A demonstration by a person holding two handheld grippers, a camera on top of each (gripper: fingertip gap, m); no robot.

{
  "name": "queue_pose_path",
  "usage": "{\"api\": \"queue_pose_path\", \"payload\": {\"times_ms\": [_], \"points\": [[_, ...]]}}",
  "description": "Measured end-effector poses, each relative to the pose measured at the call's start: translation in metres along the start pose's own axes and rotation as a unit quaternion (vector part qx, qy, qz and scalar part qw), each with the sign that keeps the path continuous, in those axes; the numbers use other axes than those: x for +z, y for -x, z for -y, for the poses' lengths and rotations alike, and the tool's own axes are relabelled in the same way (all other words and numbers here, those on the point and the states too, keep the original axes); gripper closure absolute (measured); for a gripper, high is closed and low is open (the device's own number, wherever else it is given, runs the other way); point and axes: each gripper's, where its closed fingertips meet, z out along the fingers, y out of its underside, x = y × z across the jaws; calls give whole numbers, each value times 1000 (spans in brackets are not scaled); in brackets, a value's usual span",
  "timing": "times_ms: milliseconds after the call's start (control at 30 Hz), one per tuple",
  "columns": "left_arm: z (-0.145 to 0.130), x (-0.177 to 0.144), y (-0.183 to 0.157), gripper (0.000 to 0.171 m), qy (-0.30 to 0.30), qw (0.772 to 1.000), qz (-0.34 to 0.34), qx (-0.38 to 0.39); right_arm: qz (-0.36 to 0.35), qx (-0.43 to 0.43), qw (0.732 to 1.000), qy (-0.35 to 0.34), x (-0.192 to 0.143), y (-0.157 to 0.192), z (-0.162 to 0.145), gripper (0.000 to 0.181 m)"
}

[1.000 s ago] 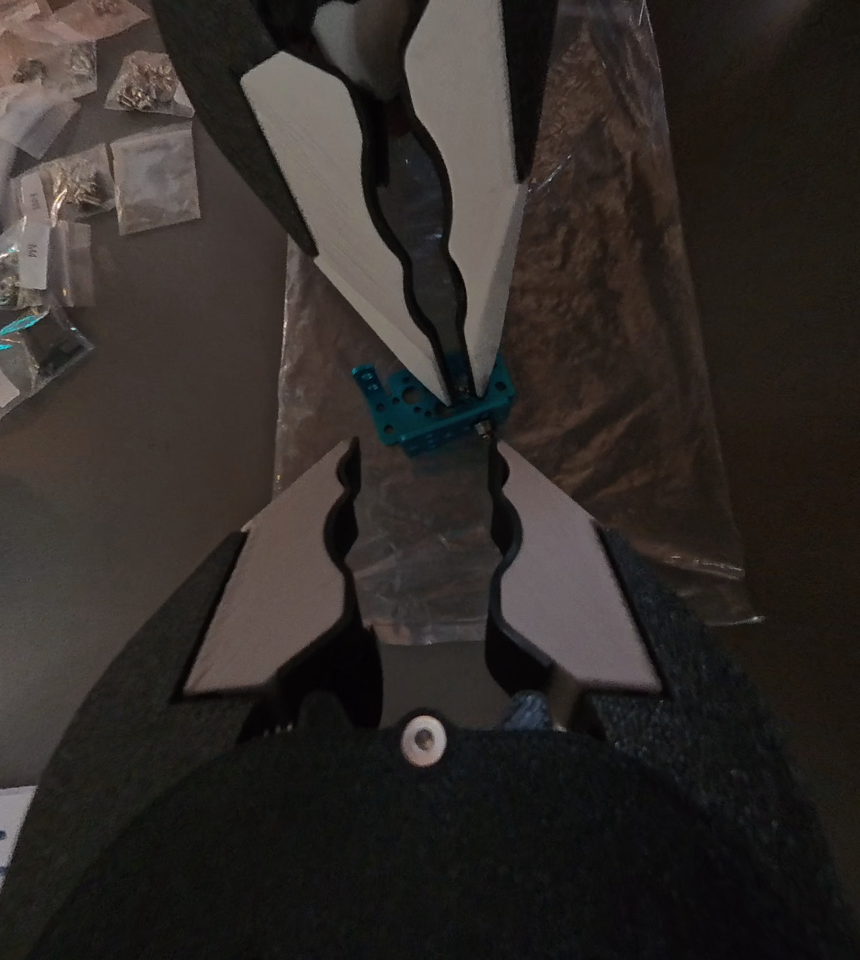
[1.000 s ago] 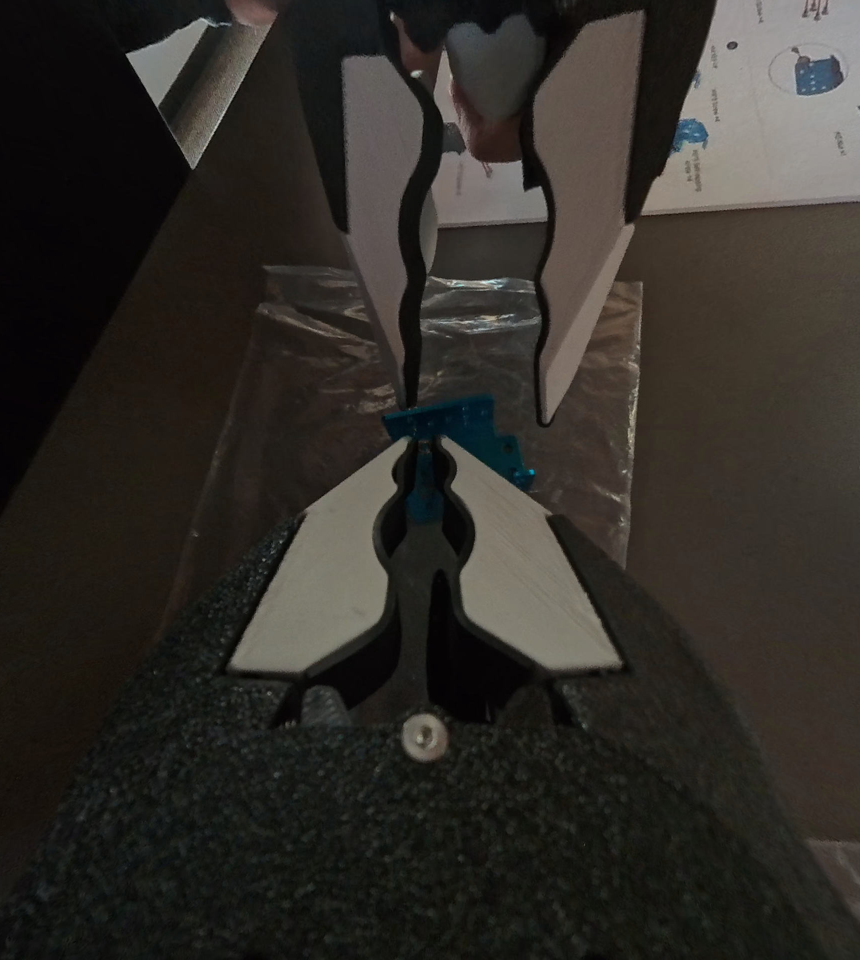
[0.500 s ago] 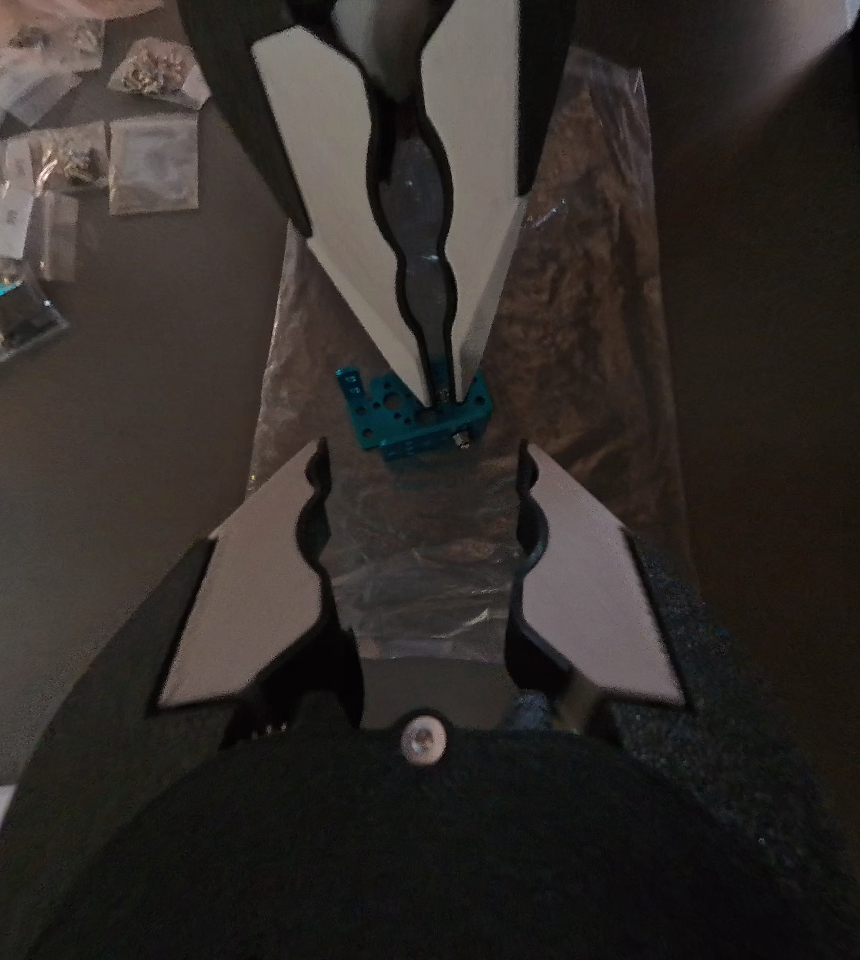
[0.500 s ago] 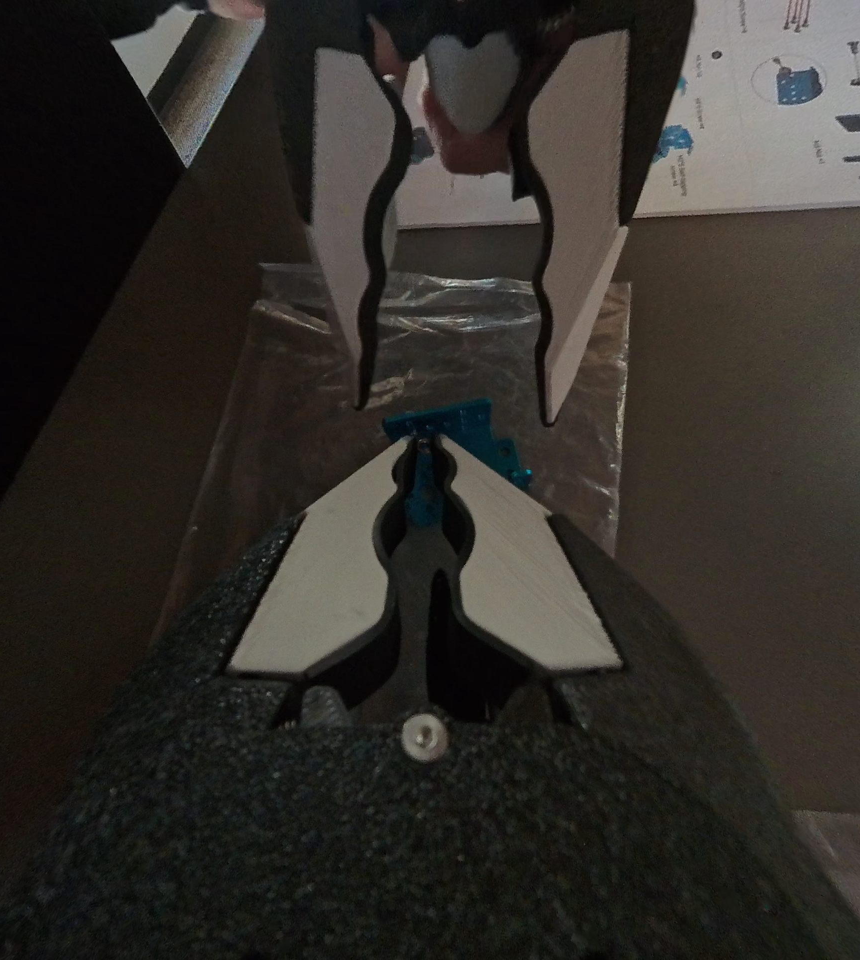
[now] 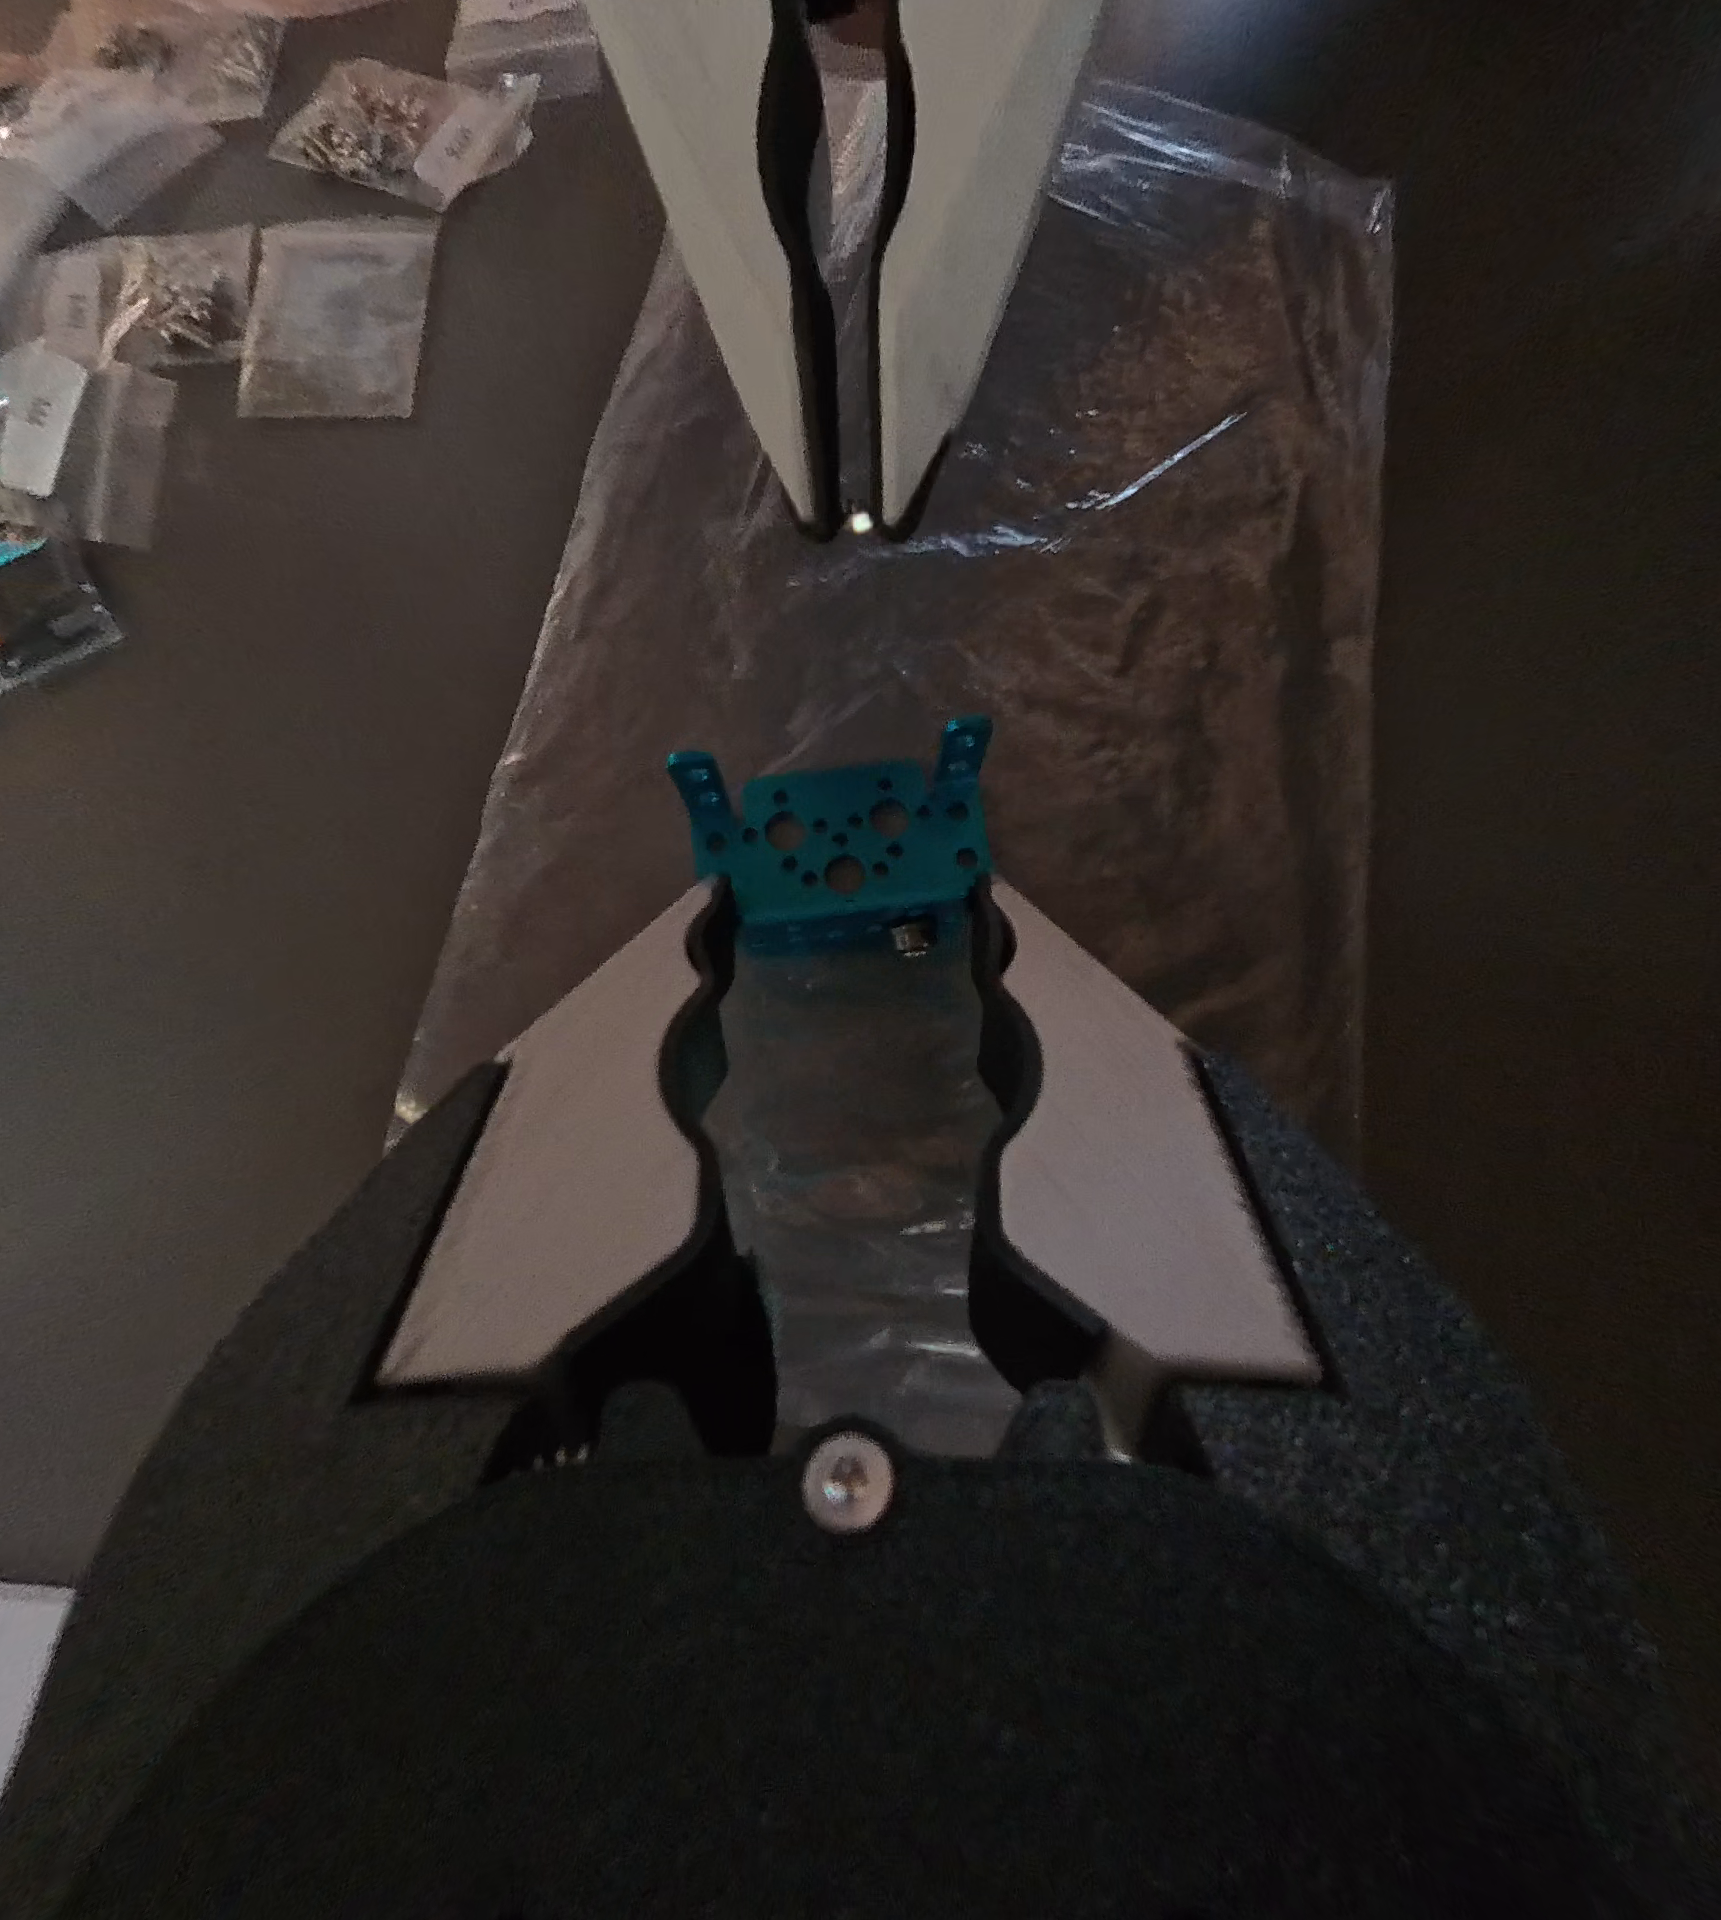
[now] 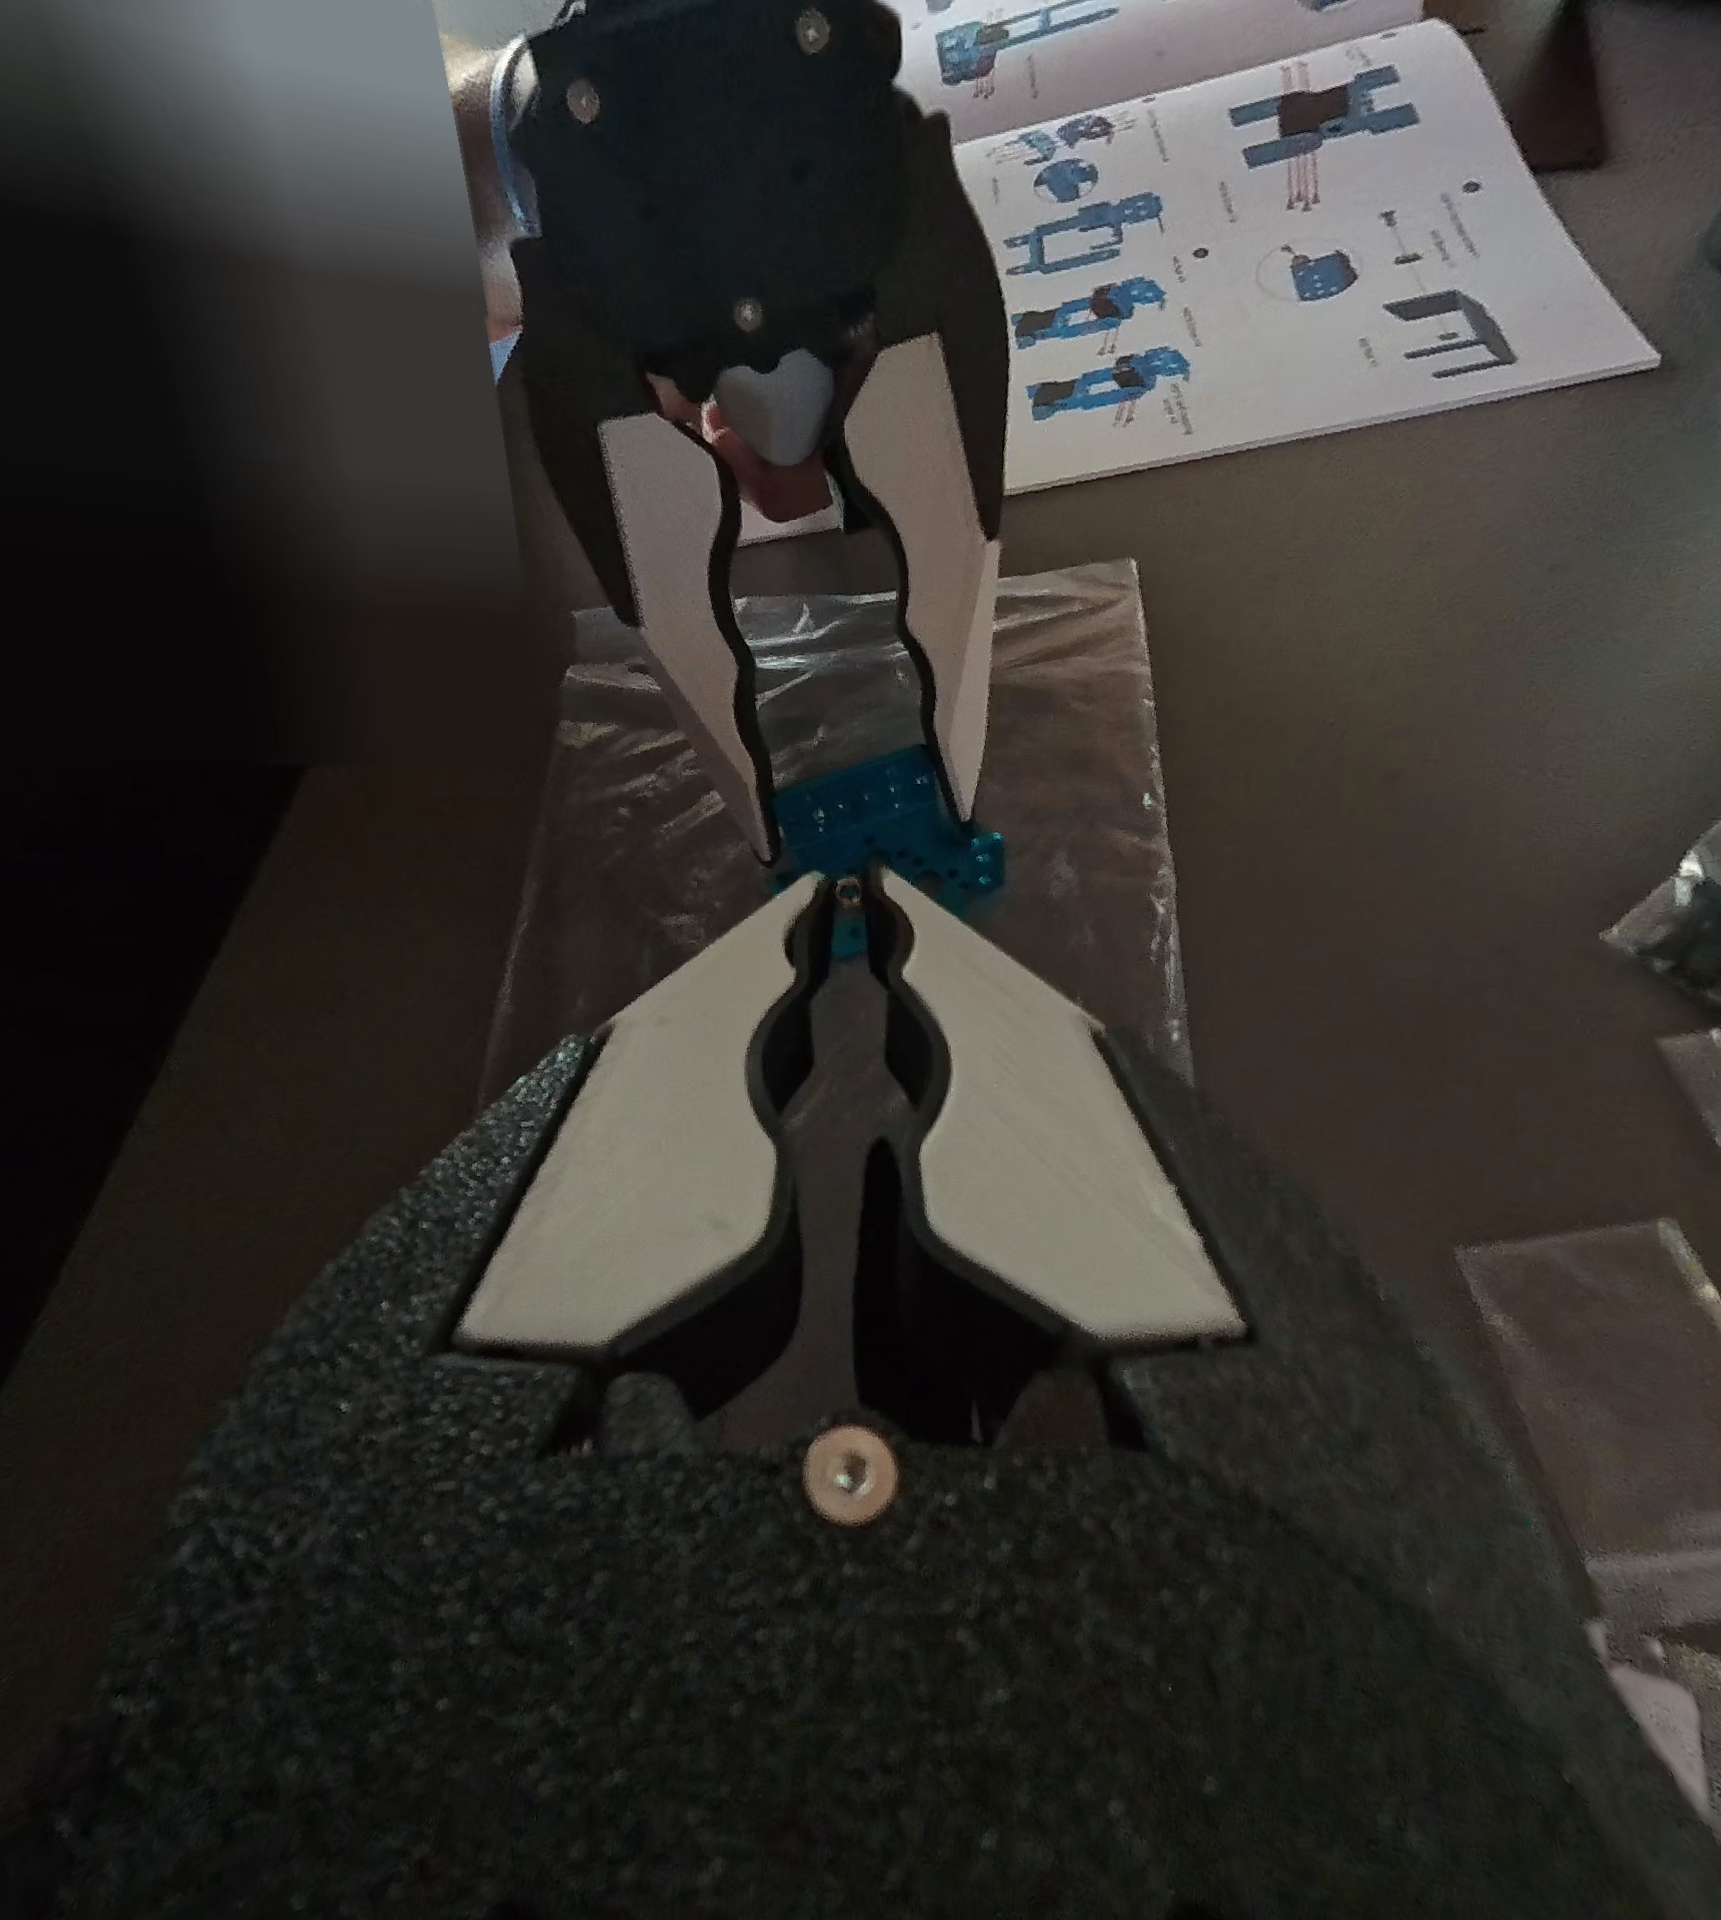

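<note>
A blue metal bracket [image 5: 840,847] with many holes sits between my left gripper's [image 5: 856,894] fingertips over a clear plastic bag [image 5: 1147,540]. Both pads press on its sides, so the left gripper is shut on it. A small screw [image 5: 913,935] sticks out of the bracket's near edge. In the right wrist view the left gripper [image 6: 866,836] flanks the same bracket [image 6: 866,805]. My right gripper [image 6: 851,885] is nearly closed on a small metal fastener [image 6: 847,890]. In the left wrist view the right gripper [image 5: 856,525] is beyond the bracket, apart from it, with the bright fastener [image 5: 861,523] at its tips.
Several small bags of hardware [image 5: 336,312] lie at the left wrist view's upper left. An open instruction booklet [image 6: 1251,260] lies behind the plastic bag [image 6: 1064,727]. More small bags [image 6: 1718,935] are at the right. The brown table's edge [image 6: 243,935] runs along the left. Spacing between my two grippers at the tips: around 6 cm.
My left gripper opened wide, moved forward and closed on the blue bracket. My right gripper's tips, which were at the bracket's edge, have drawn away from it with the small fastener.
</note>
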Motion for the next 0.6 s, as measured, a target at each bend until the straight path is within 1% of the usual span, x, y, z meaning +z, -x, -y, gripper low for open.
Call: {"api": "queue_pose_path", "payload": {"times_ms": [100,233,300,333,433,467,533,600], "points": [[8,5,-1,126,7,1000,6,19,-25,4,1000,-7,-8,1,-7,176],[26,22,0,126,5,999,5,31,-72,-7,997,-21,-25,-1,-14,176],[37,32,-1,126,0,999,-3,44,-71,6,997,-35,-34,4,-16,177],[42,37,-4,126,1,999,-14,45,-73,12,997,-30,-37,6,-21,177],[51,52,-9,126,15,998,-36,58,-104,1,994,11,-48,4,-44,176],[54,55,-10,126,17,997,-42,60,-108,2,994,28,-52,4,-53,177],[58,58,-9,126,15,997,-51,57,-108,17,990,87,-63,3,-79,176],[57,58,-9,126,12,997,-56,57,-108,20,987,120,-74,4,-95,176]]}}
